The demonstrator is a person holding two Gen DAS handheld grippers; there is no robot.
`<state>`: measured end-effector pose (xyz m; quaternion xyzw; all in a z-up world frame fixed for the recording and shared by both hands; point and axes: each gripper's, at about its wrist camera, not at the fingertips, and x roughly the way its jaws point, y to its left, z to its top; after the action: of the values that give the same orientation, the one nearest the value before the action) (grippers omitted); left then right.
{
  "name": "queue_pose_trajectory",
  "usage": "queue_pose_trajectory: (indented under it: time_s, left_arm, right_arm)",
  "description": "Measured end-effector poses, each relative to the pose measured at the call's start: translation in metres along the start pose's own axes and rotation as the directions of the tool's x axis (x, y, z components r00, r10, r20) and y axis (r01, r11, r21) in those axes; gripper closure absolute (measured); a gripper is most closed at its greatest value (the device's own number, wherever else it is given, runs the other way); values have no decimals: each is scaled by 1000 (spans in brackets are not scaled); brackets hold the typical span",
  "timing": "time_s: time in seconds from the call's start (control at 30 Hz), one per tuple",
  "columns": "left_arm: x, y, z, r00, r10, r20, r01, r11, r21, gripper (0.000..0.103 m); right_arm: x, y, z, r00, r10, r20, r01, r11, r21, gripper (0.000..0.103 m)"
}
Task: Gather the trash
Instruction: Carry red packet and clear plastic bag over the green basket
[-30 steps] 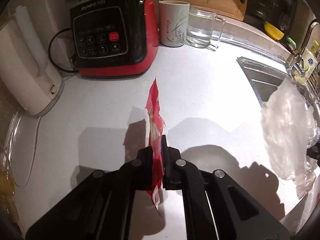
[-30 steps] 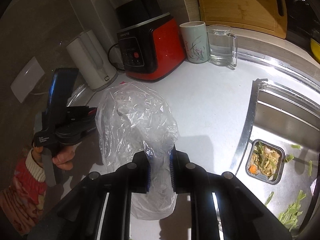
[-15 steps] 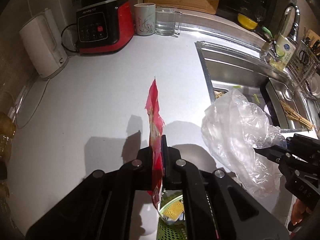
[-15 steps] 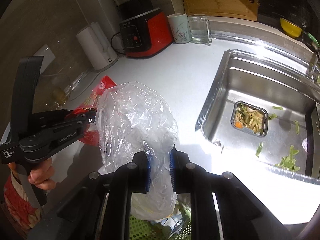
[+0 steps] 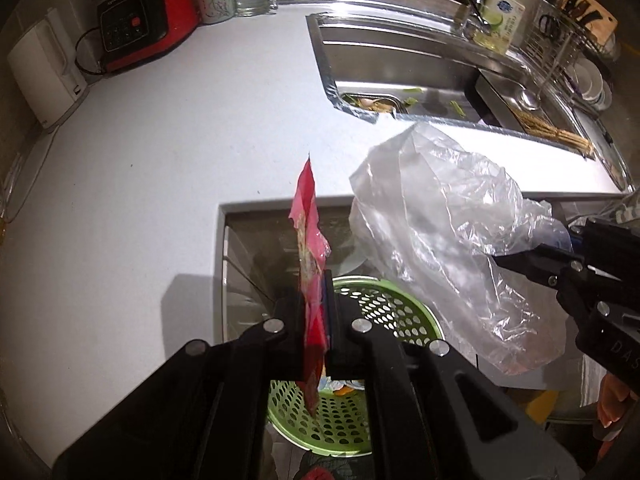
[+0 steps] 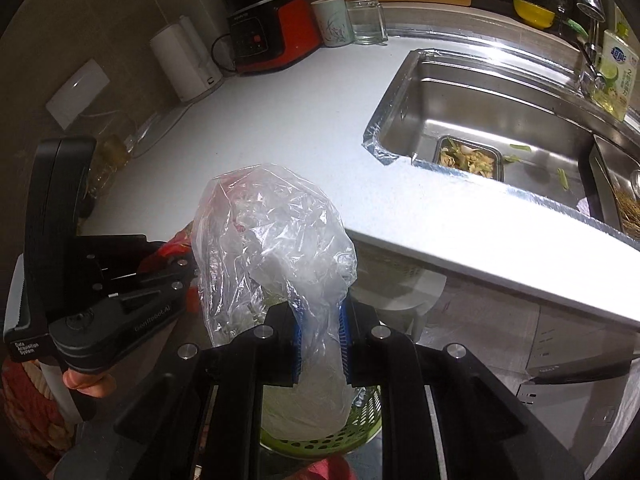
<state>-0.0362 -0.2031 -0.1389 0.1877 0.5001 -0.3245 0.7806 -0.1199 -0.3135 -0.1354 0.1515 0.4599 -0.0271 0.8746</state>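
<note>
Right below your left tongs [image 5: 318,320], clamped on the red wrapper [image 5: 308,240], sits the green basket [image 5: 384,308], some scraps already inside. Your right tongs [image 6: 320,332] pinch the clear plastic bag [image 6: 272,240] just beside. Centre both over the rim before letting go; light film drifts. Beyond the table [image 5: 160,140], the sink [image 6: 500,92] holds a tray of vegetable scraps [image 6: 468,158].

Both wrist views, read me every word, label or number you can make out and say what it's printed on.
"Data Acquisition System": white print on the left hand-held gripper body, right wrist view.
"GenRobot.AI": embossed on that same gripper's side, faint.
"DAS": on the right hand-held gripper body, left wrist view, cut off at the edge.
Blender panel: brand and button labels too blurred.
Dish soap bottle: characters too small to read.
</note>
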Motion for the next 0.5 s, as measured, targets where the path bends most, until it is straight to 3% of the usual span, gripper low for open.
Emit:
queue_pose_trajectory:
  time_s: [0.3,0.5]
  left_arm:
    - [29,-25,-45,997,-10,-74,15,998,56,99]
    - [64,-29,-70,983,-39,-178,47,998,39,99]
  right_arm:
    - [15,-2,-48,997,-54,-63,56,998,24,86]
    - [44,-12,-75,985,-90,-149,102,992,78,86]
